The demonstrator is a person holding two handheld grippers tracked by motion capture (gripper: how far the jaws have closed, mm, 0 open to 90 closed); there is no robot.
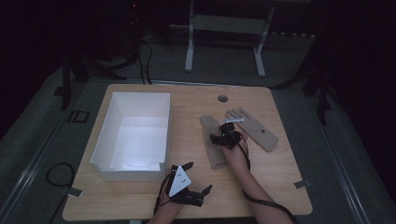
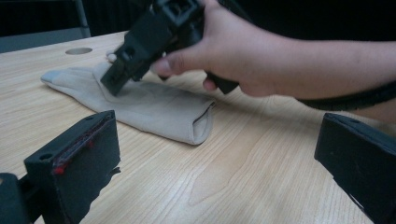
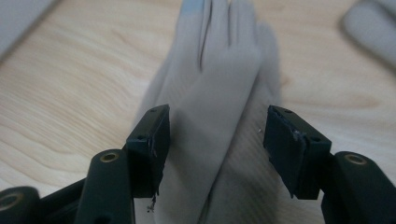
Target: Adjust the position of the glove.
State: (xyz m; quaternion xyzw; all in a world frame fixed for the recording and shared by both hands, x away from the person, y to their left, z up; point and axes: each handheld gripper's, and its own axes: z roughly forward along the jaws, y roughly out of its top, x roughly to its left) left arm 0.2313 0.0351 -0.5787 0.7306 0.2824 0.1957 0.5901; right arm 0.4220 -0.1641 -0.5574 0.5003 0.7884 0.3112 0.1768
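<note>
Right now the near glove is lying flat on the wooden table, just right of the middle, its fingers pointing toward twelve o'clock and its cuff toward six. The right gripper is sitting down on it from the five o'clock side; in the right gripper view its jaws are standing half spread either side of the glove, a raised fold of cloth running between them, and the pads are not yet pressing it. A second glove is lying at two o'clock of the first, close beside it. At nine o'clock a white box is standing open. The left gripper is resting near the table's six o'clock edge, jaws spread wide and holding nothing.
</note>
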